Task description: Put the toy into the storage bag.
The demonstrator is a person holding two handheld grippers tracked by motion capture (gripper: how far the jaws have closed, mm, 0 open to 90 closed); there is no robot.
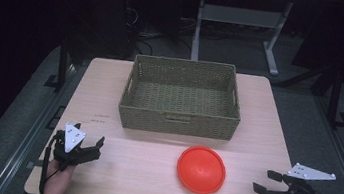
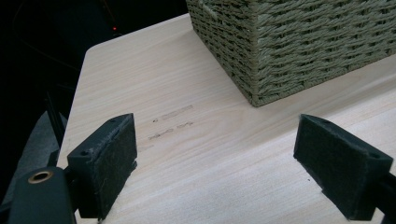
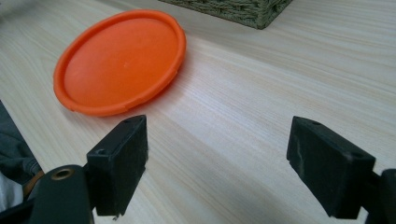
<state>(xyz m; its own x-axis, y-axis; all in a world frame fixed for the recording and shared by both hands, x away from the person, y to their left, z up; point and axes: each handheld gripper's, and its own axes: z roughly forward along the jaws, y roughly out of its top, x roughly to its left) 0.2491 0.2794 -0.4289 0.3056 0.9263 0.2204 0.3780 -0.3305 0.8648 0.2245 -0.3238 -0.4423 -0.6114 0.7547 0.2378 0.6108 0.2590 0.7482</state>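
An orange round plate (image 1: 201,170) lies flat on the wooden table (image 1: 109,99), just in front of a woven basket (image 1: 181,98) whose inside shows nothing. The plate (image 3: 120,61) lies ahead and to the left of my right gripper (image 3: 224,163), which stands open over bare wood. That right gripper (image 1: 267,181) is at the table's front right, a short way from the plate's rim. My left gripper (image 1: 94,147) is open at the front left, and in its own view (image 2: 219,163) it faces the basket's corner (image 2: 289,46) across bare table.
Faint pencil marks (image 2: 173,122) sit on the wood between my left gripper and the basket. The table's left edge (image 2: 77,93) drops to dark floor. Beyond the table stand a desk frame (image 1: 240,20) and cables (image 1: 143,32).
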